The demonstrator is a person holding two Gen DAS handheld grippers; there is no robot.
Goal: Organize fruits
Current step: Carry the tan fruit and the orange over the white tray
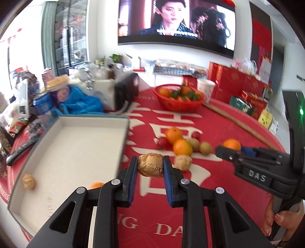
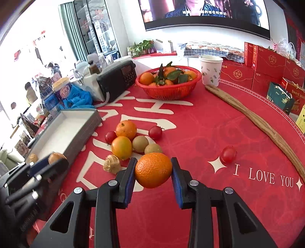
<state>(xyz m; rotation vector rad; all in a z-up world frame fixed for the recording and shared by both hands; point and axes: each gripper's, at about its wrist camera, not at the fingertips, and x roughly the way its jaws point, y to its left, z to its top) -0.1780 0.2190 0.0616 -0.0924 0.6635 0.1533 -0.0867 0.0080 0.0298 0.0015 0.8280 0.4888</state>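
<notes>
The left gripper [image 1: 150,167] is clamped on a wrinkled tan walnut [image 1: 150,165], its blue pads pressing both sides, the nut held above the red tablecloth [image 2: 190,133]. The right gripper [image 2: 153,169] is closed around an orange [image 2: 153,169], pads tight against its peel, the fruit clear of the cloth. A hand [image 1: 276,223] with painted nails grips the right tool's handle at the lower right of the left wrist view.

Just left of the left gripper lies an open grey tray [image 1: 76,152] with a white floor; inside it rest a second walnut [image 1: 28,181] near the close corner and a small orange fruit [image 1: 96,185], partly hidden behind the gripper's finger.

Just beyond the grippers, a third walnut [image 2: 111,164] lies loose on the cloth beside a cluster of fruit: two oranges [image 2: 122,146], two green-brown kiwis [image 2: 140,144] and two cherry tomatoes [image 2: 155,132], most of them touching. Another cherry tomato [image 2: 228,154] sits apart on the right, near the printed words "I LOVE YOU".

Farther back stand a red mesh basket [image 2: 167,89] of leafy tangerines, a flowered paper cup [image 2: 210,70] and a black radio [image 2: 118,80]. A long wooden strip [image 2: 253,116] runs along the table's right edge. Red gift boxes [image 2: 266,64] line the far side, beneath a wall television [image 2: 205,13].
</notes>
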